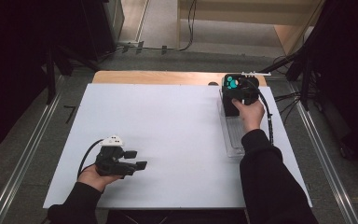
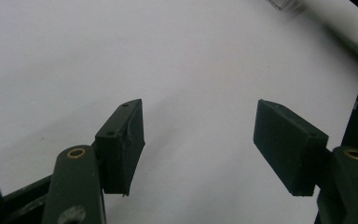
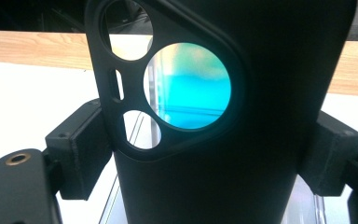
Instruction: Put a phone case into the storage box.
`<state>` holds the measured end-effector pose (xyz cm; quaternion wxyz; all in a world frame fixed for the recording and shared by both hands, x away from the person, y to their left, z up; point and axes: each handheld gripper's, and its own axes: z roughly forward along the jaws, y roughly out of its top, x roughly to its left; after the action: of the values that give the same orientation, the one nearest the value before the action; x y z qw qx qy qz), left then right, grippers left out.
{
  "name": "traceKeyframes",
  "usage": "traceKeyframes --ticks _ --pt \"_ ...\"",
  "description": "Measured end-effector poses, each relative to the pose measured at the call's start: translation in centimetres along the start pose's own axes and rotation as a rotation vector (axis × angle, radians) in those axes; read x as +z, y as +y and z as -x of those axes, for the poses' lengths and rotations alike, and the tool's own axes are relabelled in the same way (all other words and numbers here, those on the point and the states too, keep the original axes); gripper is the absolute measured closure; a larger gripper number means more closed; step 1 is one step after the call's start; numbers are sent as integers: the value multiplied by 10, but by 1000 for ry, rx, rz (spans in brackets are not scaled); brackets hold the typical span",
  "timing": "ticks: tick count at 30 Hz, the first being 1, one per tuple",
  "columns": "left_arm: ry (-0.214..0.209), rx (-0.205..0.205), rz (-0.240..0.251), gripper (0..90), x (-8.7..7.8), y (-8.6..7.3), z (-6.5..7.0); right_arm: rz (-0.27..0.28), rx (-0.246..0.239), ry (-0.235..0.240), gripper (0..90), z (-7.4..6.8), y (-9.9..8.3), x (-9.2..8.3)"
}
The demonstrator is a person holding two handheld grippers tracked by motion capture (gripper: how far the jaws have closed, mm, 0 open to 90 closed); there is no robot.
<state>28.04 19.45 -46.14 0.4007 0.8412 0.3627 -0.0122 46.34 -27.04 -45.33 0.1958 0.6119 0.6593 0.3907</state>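
Dark curtains and floor rails surround the white worktop (image 1: 168, 135), which lies on a wooden table whose far edge shows as a pale strip. We hold our right gripper (image 1: 237, 93) near the far right corner of the worktop, its jaws pinching a black phone case (image 3: 242, 140) by its two long sides; the case stands upright, camera cut-outs at the top, and a teal sheen shows through the largest round opening. Just below it a clear plastic tray (image 1: 233, 135) lies along the right edge, running towards us, and the right hand (image 1: 251, 113) is above it. Our left gripper (image 2: 198, 140) rests low near the front left corner, well apart from the case, jaws spread with only bare white surface between the pads (image 2: 286, 144)
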Motion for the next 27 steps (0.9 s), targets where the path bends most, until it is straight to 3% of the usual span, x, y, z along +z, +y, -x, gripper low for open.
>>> traceKeyframes --ticks 12,17,19,27 --pt "-5 4 -2 336 0 1 0 -14 -7 -44 120 -4 -1 10" --pt "-5 5 -1 336 0 1 1 4 16 1 0 -4 -1 11" --pt "-6 5 -1 336 0 1 1 -5 -5 -13 0 -4 -1 11" --pt "-27 -18 12 336 0 1 -1 -20 -18 9 0 -7 8 -7"
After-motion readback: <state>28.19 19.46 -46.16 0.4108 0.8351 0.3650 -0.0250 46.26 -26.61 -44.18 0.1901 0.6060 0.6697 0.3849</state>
